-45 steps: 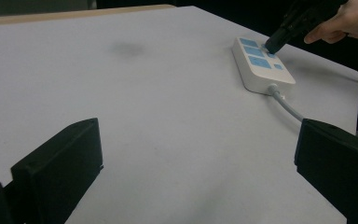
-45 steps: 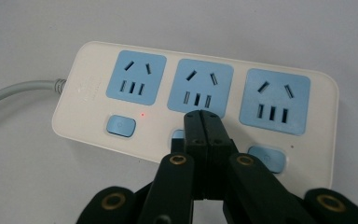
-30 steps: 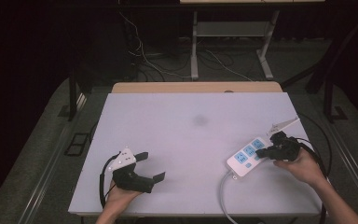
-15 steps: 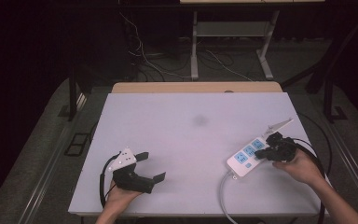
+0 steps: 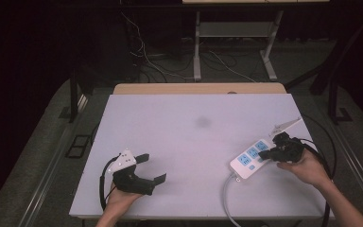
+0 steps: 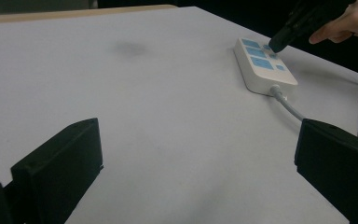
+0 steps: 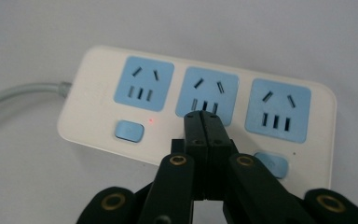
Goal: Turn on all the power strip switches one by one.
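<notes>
Pressing its two jaws tight together into one thin tip, the right gripper (image 7: 204,122) pokes down over the middle switch of the white power strip (image 5: 253,157) near the table's right edge, while the left gripper (image 5: 146,169) rests spread wide, holding nothing.

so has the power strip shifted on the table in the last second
No. The power strip lies at the same spot and angle near the table's right edge.
</notes>
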Demonstrator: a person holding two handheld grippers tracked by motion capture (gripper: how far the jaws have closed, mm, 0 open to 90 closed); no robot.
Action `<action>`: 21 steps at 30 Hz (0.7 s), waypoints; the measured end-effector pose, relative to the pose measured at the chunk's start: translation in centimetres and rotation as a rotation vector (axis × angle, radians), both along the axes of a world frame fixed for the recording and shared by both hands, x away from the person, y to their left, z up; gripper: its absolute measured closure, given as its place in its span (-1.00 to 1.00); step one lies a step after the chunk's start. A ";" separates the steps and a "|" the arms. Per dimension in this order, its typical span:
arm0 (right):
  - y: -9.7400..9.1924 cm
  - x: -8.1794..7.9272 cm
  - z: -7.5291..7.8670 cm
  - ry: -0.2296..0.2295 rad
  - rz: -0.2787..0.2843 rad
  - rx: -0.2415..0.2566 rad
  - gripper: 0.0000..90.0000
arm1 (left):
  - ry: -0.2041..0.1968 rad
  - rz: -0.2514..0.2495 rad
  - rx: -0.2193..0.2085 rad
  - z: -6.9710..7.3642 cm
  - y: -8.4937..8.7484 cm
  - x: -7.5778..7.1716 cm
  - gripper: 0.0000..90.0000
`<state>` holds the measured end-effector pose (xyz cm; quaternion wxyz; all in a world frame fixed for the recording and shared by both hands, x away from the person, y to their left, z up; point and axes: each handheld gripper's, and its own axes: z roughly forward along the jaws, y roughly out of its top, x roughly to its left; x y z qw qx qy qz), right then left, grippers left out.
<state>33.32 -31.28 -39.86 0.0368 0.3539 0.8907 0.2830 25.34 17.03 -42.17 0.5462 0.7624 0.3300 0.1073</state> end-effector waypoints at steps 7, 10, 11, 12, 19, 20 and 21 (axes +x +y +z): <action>0.2 -0.2 2.3 -0.037 0.021 0.014 1.00 | -0.002 0.001 0.002 0.0 0.0 0.0 -1.00; 0.2 -0.2 3.1 -0.051 0.027 0.014 1.00 | -0.001 0.002 -0.001 0.0 0.0 0.0 -1.00; 0.2 -0.1 3.3 -0.054 0.026 0.014 1.00 | -0.002 0.002 0.000 0.0 0.0 0.0 -1.00; 0.2 -0.1 3.5 -0.056 0.025 0.011 1.00 | -0.002 0.002 0.000 0.0 0.0 0.0 -1.00; -0.5 0.3 4.4 -0.075 0.013 0.008 1.00 | 0.000 0.002 0.000 0.0 0.0 0.0 -1.00; -0.6 0.3 4.6 -0.075 0.007 0.007 1.00 | 0.000 0.001 0.002 0.0 0.0 0.0 -1.00; -0.8 0.3 4.7 -0.074 0.002 0.007 1.00 | 0.000 0.000 0.003 0.0 0.0 0.0 -1.00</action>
